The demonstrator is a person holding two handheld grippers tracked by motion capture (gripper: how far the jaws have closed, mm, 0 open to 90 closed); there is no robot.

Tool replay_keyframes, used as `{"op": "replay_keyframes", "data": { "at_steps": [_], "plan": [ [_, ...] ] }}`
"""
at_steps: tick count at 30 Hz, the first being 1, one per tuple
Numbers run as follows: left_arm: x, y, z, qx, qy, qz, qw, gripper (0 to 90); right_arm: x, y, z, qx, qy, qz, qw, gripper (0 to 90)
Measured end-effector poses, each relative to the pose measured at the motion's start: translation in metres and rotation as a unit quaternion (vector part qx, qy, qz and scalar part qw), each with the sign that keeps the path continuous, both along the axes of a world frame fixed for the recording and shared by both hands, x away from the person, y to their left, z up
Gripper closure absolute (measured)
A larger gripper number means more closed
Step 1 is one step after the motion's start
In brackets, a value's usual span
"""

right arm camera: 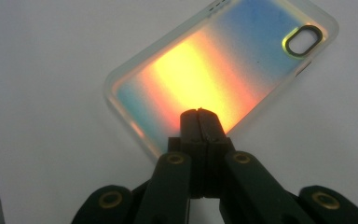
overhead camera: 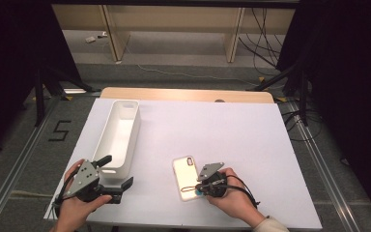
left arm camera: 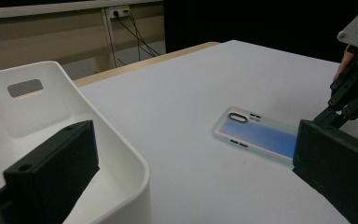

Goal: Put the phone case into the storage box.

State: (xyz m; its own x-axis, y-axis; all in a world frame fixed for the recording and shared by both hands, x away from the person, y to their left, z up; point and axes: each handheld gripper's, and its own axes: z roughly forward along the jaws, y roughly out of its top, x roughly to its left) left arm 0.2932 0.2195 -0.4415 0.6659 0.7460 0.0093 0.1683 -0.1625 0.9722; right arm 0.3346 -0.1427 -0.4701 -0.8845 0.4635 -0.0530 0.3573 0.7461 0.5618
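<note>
An iridescent phone case [overhead camera: 184, 175] lies flat on the white table top, camera cutout toward the far side. My right gripper [overhead camera: 196, 189] is shut, its closed tips resting over the case's near end with nothing between them. In the right gripper view the joined tips [right arm camera: 199, 113] sit above the glowing orange and blue case [right arm camera: 223, 65]. My left gripper [overhead camera: 121, 169] stands open at the near end of a white bin [overhead camera: 136, 126]. In the left gripper view one jaw hangs over the bin [left arm camera: 121, 154], the other sits in front of the case [left arm camera: 256, 134].
The long white bin stands lengthwise on the left of the white sheet [overhead camera: 236, 125], with a handle slot [left arm camera: 24, 87] in its end wall. A wooden table edge [overhead camera: 188, 94] shows at the far side. Cables and stand legs lie on the floor beyond.
</note>
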Motion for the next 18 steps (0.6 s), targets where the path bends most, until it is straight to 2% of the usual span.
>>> {"op": "replay_keyframes", "data": {
  "at_steps": [2, 4, 5, 8, 14, 18],
  "plan": [
    [-0.0002, -0.0001, 0.0002, 0.0, 0.001, 0.001, 1.0, 0.0, 0.001, -0.0009, 0.0, 0.0, 0.0, 0.001, 1.0, 90.0],
    [-0.0002, 0.0, 0.0001, 0.0, 0.0, 0.001, 1.0, 0.0, 0.0006, -0.0007, -0.0007, -0.002, -0.006, -0.01, 0.9999, 90.0],
    [-0.0002, 0.0001, 0.0001, 0.0, 0.0, 0.001, 1.0, 0.0, 0.0015, -0.0024, 0.0004, -0.002, 0.002, -0.005, 1.0, 90.0],
    [-0.0001, 0.0, 0.0001, 0.0, 0.0, 0.0, 1.0, 0.0, 0.0023, -0.0036, 0.0, 0.002, 0.001, -0.009, 1.0, 90.0],
    [-0.0004, 0.0002, 0.0003, 0.001, 0.0, 0.001, 1.0, 0.0, 0.0036, -0.0049, 0.0002, -0.006, -0.002, -0.019, 0.9998, 90.0],
    [-0.0003, 0.0001, 0.0002, 0.0, 0.001, 0.001, 1.0, 0.0, 0.0053, -0.007, 0.0007, 0.004, 0.004, -0.014, 0.9999, 90.0]
  ]
}}
